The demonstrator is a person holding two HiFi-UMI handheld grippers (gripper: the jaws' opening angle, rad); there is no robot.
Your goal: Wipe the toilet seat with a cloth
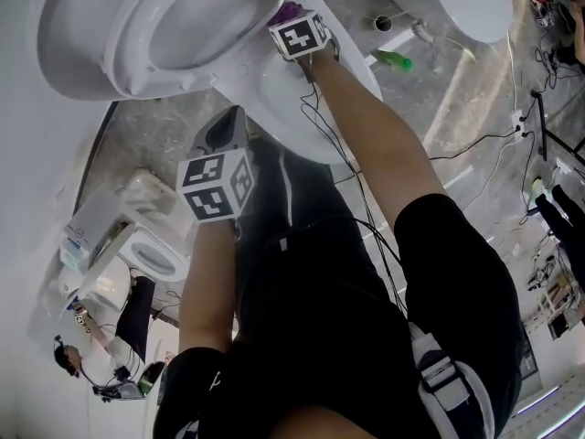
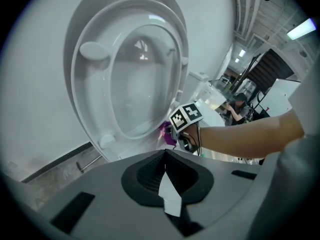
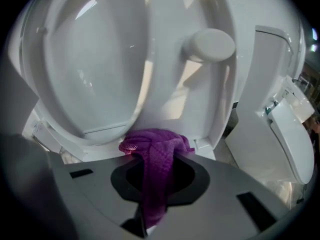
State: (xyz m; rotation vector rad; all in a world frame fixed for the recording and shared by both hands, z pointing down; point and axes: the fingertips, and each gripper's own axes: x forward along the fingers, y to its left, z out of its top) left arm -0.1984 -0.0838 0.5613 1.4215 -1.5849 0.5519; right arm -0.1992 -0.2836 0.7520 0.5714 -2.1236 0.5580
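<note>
- Toilet seat [image 1: 132, 44]: in the head view it stands tipped up against its lid, above the bowl [image 1: 283, 108]. The right tool [image 1: 289, 21] reaches to the seat's lower end with the purple cloth [image 1: 287, 11] bunched at its tip. Contact cannot be judged from here. The left tool [image 1: 230, 122] hangs near the bowl's front, well apart from the seat.
- Left gripper view: the left tool [image 2: 165, 159] is clenched with nothing in it. The raised toilet seat [image 2: 87, 96] fills the scene ahead. The right tool [image 2: 176, 134] and the cloth [image 2: 166, 133] sit at the ring's low edge.
- Right gripper view: the right tool [image 3: 151, 159] is clamped on the cloth [image 3: 155, 144], which runs between the jaws and spills out ahead as a loose wad. That wad lies just at the bottom edge of the toilet seat [image 3: 170, 69], whose bumpered underside faces the tool.
- To wipe well, the wad probably needs pressing flat onto the ring. Sweep it along the curve in overlapping strokes, keeping the hard jaw tips off the plastic. Hold the clamp firm so the cloth does not drag out.
</note>
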